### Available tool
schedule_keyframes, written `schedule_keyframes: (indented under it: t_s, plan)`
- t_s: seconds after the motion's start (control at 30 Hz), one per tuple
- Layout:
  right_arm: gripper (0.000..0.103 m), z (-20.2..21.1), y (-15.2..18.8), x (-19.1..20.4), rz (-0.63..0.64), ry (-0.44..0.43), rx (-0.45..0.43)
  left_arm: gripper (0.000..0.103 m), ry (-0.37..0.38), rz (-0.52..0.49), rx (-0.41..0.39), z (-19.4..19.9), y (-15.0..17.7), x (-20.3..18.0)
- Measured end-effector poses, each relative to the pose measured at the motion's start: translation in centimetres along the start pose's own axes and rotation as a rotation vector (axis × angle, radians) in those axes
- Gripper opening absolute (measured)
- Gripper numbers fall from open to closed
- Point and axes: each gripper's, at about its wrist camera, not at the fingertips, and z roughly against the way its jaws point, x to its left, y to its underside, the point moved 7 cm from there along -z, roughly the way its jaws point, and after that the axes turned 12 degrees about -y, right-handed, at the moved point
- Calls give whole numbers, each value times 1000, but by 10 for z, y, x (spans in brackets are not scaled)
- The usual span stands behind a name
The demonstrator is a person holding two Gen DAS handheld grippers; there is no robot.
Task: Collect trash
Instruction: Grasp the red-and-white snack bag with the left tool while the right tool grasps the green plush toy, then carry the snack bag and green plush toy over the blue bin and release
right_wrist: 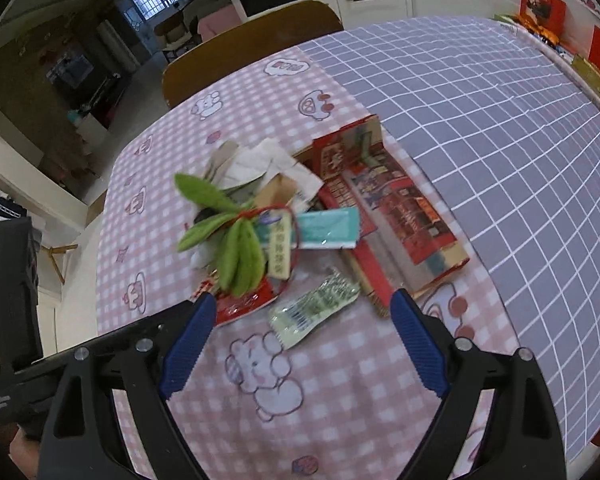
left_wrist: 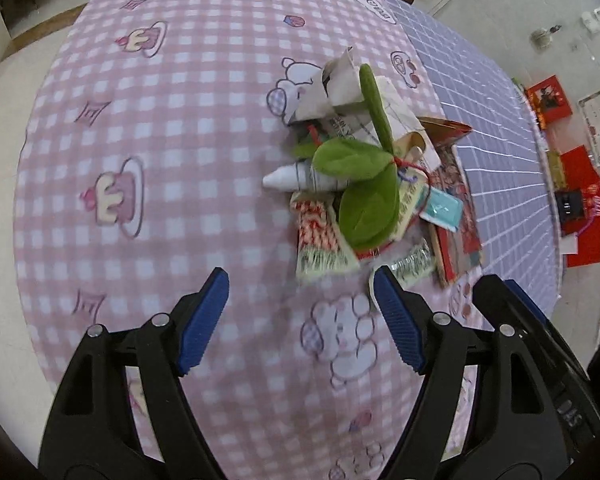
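Note:
A heap of trash lies on the pink checked tablecloth. It holds green fabric leaves tied with red string, crumpled paper, a white rolled tube, a teal sachet, a silvery-green wrapper and a flattened red printed carton. My left gripper hangs open above the cloth just short of the heap. My right gripper is open too, its tips on either side of the silvery wrapper, above it.
A purple grid cloth covers the table's right part. A brown chair back stands at the far edge. The table edge and floor lie to the left. Red boxes and papers sit beyond the purple cloth.

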Motion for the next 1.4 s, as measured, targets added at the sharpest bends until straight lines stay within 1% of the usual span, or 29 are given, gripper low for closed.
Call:
schedule_keyframes:
  t_s: [0.07, 0.1, 0.13, 0.2, 0.27, 0.33, 0.4, 0.43, 0.47, 0.5, 0.53, 0.6, 0.7, 0.77, 0.83, 0.9, 1.0, 1.17, 1.23, 1.27, 1.4]
  plan:
    - [87, -3, -4, 0, -4, -11, 7, 64, -13, -8, 8, -6, -5, -3]
    - [87, -6, -6, -1, -6, -21, 15, 55, -22, -14, 19, -11, -7, -4]
    - [87, -10, -8, -1, -6, -28, 20, 44, -26, -15, 30, -15, -8, -6]
    - [87, -16, -10, 3, -1, -40, 29, 31, -16, -16, 69, -23, -8, -4]
    - [87, -22, -12, 5, 2, -55, 40, 27, -1, -10, 73, -23, -9, -3]
    - [87, -30, -15, 10, 10, -69, 52, 22, 5, -4, 56, -18, -10, 1]
    - [86, -37, -17, 16, 13, -88, 63, 21, 18, -4, 35, -10, -10, 2]
    - [84, -41, -17, 19, 15, -92, 67, 20, 23, -1, 27, -6, -11, 4]
    - [80, -47, -18, 25, 20, -104, 76, 20, 36, 9, 15, 1, -11, 8]
    - [70, -50, -19, 28, 24, -110, 82, 20, 50, 24, 4, 8, -11, 13]
    - [65, -56, -19, 34, 30, -119, 94, 20, 52, 36, -5, 12, -12, 16]
    - [61, -64, -20, 41, 37, -133, 107, 20, 41, 59, -22, 21, -11, 30]
    - [57, -78, -19, 50, 58, -131, 126, 20, 25, 89, -28, 26, -9, 50]
    - [49, -88, -17, 51, 60, -114, 150, 20, 14, 117, -27, 29, -7, 66]
    - [19, -98, -15, 49, 52, -106, 180, 20, 17, 143, -29, 32, -5, 80]
    - [9, -97, -14, 47, 37, -113, 182, 20, 23, 159, -34, 36, -3, 89]
    - [6, -82, -17, 50, 45, -113, 151, 20, 38, 172, -52, 46, -2, 98]
    - [6, -36, -22, 68, 59, -114, 57, 20, 76, 184, -98, 69, 1, 113]
    - [6, -19, -23, 84, 93, -115, 22, 20, 90, 187, -116, 81, 5, 123]
    - [6, -7, -20, 99, 118, -122, 2, 20, 97, 188, -125, 87, 7, 128]
    - [6, 12, -3, 148, 183, -166, -18, 20, 105, 197, -156, 112, 17, 159]
